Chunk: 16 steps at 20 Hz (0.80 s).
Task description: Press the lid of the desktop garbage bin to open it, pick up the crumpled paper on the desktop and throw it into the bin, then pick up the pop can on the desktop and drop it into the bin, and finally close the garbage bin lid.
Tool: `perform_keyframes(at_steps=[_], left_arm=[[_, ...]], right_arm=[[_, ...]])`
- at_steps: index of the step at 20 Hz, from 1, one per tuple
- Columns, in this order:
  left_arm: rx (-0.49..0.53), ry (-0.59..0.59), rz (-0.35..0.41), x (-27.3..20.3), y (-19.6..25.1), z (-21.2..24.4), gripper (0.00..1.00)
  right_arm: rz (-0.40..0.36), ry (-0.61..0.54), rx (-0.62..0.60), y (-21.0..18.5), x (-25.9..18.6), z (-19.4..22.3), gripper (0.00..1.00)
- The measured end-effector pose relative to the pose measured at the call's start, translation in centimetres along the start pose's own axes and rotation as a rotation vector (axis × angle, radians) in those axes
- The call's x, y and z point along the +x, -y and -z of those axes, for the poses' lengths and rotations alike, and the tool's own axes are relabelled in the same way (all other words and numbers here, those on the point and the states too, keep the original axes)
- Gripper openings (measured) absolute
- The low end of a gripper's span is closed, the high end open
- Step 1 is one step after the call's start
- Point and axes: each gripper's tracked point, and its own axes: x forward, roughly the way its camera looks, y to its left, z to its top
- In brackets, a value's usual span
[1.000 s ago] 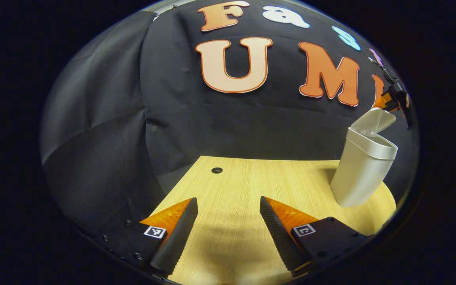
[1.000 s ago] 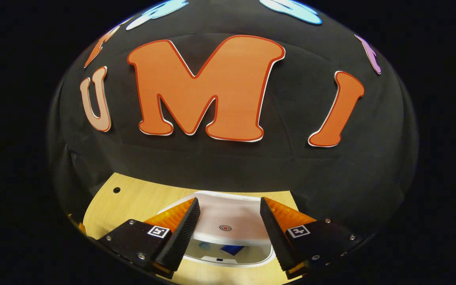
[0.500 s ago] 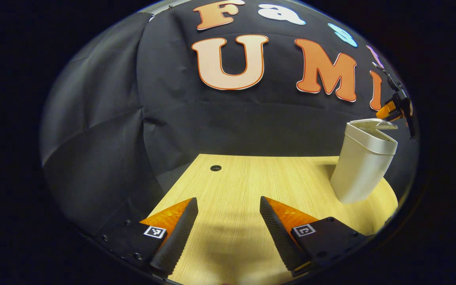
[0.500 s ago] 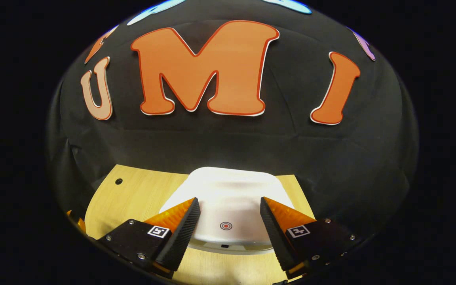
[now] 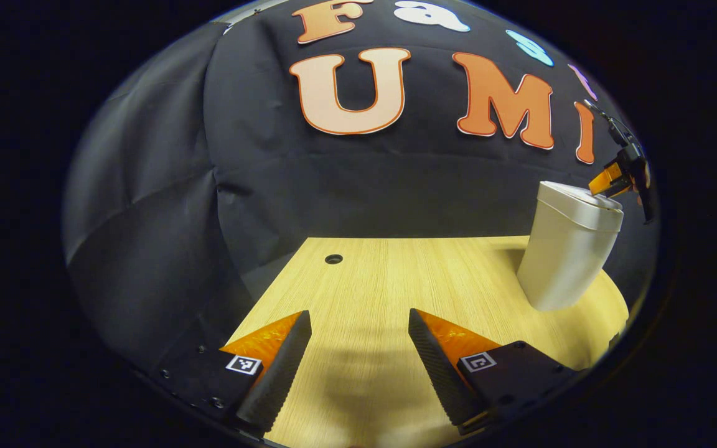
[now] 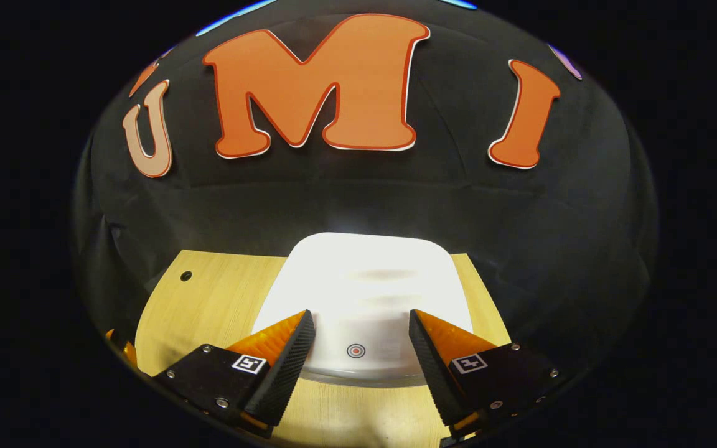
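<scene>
White plastic bin (image 5: 567, 255) stands on the wooden table (image 5: 396, 280) near its right edge in the left gripper view, its lid (image 6: 368, 292) lying flat and shut. The right tool (image 6: 358, 351) hangs just above the lid's front part, fingers apart, a small round mark (image 6: 355, 351) between them. The left tool (image 5: 358, 354) sits low over bare table, well apart from the bin, fingers also spread, gripping nothing.

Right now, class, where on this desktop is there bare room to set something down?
The desktop lies bare from the cable hole across to the bin, and forward to the left gripper. It is crowded at the bin, where the right gripper hangs over the lid.
</scene>
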Motion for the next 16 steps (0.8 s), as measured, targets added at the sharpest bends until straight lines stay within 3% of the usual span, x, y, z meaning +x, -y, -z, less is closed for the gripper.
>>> perform_keyframes(at_steps=[16], left_arm=[[0.014, -0.024, 0.036, 0.09, 0.73, 0.69, 0.98]], right_arm=[[0.003, 0.107, 0.045, -0.18, 0.04, 0.39, 0.94]])
